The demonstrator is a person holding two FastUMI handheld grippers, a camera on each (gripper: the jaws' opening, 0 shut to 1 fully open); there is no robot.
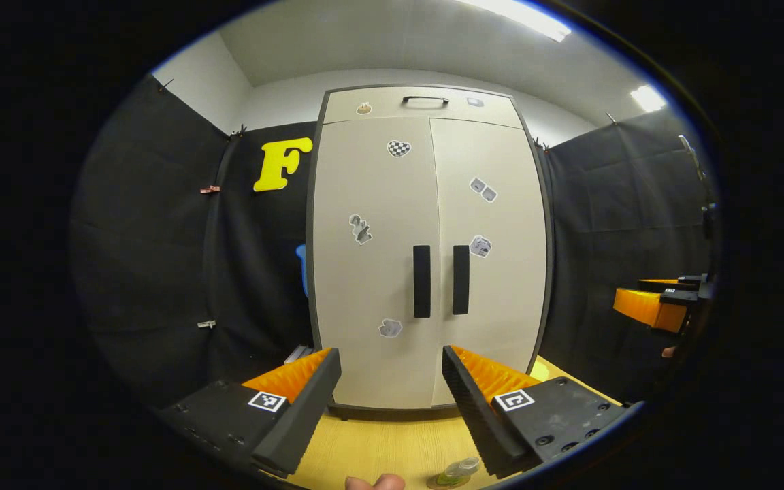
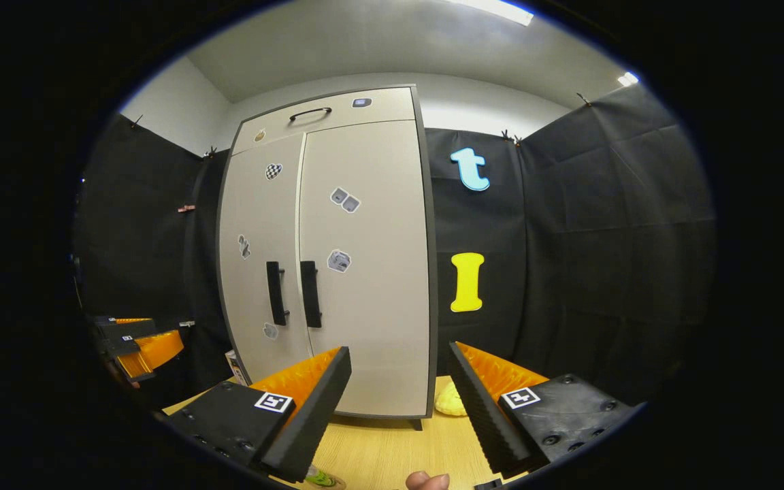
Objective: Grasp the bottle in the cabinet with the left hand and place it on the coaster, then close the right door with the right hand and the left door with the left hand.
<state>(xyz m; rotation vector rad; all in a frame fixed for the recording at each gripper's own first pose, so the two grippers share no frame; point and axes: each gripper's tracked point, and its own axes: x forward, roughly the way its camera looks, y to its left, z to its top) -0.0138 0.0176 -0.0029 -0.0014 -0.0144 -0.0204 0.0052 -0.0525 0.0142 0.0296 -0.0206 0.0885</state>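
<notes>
Cabinet (image 1: 426,245) at table's (image 1: 378,442) back, bottle (image 1: 461,468) in front.

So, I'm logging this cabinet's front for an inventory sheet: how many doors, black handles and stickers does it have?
Doors: 2 (left door, right door)
Black handles: 3 (left door handle, right door handle, top panel handle)
Stickers: 7 (5 on the doors, 2 on the top panel)
Total: 12

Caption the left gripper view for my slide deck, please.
Open hand-held gripper faces the cabinet, both doors shut; bottle stands on the table.
</notes>
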